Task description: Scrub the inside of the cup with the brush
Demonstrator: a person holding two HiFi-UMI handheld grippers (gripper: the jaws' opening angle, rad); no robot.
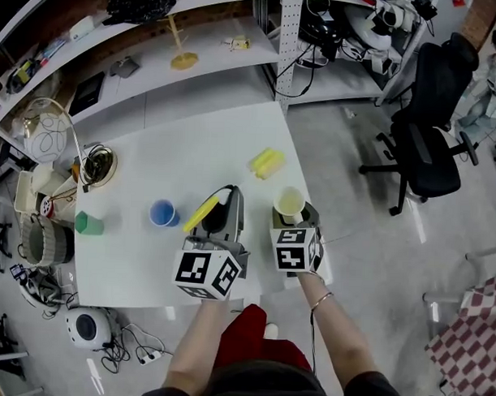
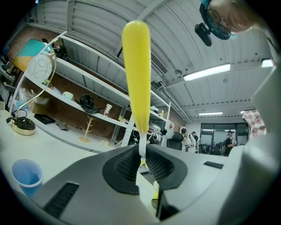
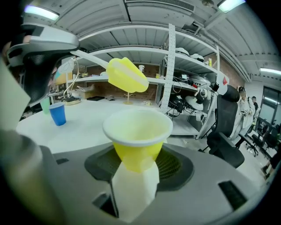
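My right gripper [image 1: 294,213] is shut on a small yellow cup [image 1: 290,203], held upright over the table's right edge. Its pads press the cup's lower wall [image 3: 137,145], and the mouth faces up with nothing inside. My left gripper [image 1: 222,204] is shut on the white stem of a yellow brush [image 1: 201,213]. The brush's long yellow part [image 2: 136,74] sticks out beyond the jaws. In the right gripper view the brush [image 3: 127,75] hangs up and to the left of the cup, clear of its rim.
On the white table [image 1: 192,159] stand a blue cup [image 1: 162,213] and a green cup [image 1: 89,223] to the left, with a yellow sponge [image 1: 267,162] further back. A lamp and baskets crowd the left edge. Shelves stand behind, and an office chair [image 1: 429,134] to the right.
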